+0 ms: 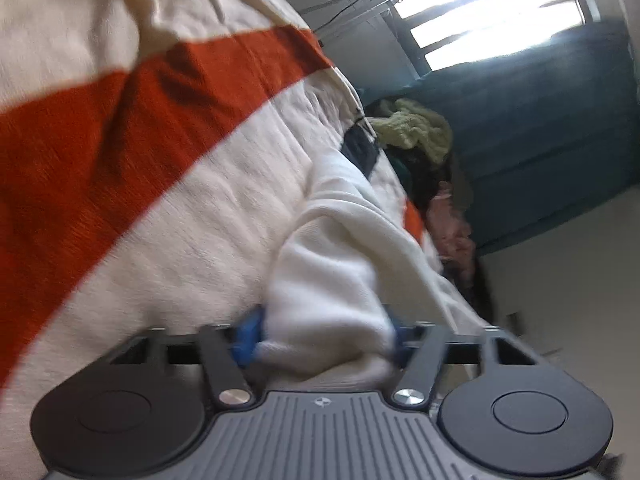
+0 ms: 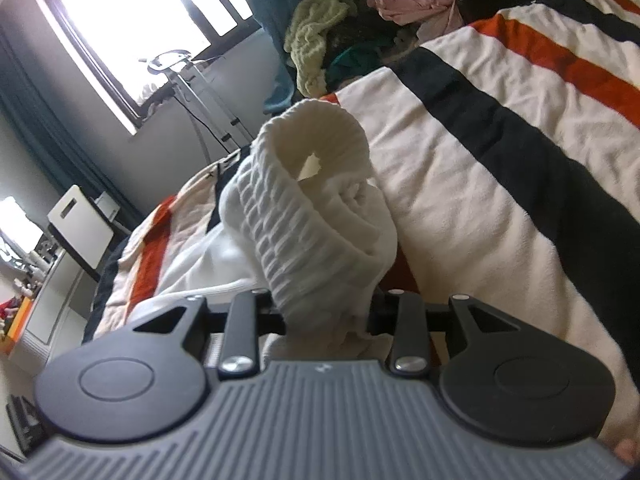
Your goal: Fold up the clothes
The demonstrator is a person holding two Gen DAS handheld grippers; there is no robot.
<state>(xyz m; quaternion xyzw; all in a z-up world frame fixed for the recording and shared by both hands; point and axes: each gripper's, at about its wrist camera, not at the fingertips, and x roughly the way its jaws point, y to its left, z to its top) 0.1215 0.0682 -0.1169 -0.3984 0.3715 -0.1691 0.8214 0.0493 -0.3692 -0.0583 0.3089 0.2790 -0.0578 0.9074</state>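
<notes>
A white knit garment (image 2: 316, 216) is held above a striped blanket (image 2: 500, 152) on a bed, caught at two places. In the right wrist view its ribbed cuff is seen standing up and away from the right gripper (image 2: 328, 316), whose jaws are clamped on the bunched cloth below the cuff. In the left wrist view the left gripper (image 1: 320, 344) is closed onto a softer white fold (image 1: 332, 280), blue pads (image 1: 246, 336) pressed at either side; the frame is blurred. The garment's long axis is judged to run forward from both grippers, so neither hand is clearly nearer. A pile of unfolded clothes (image 2: 360, 24) is noted at the blanket's far edge, well apart.
</notes>
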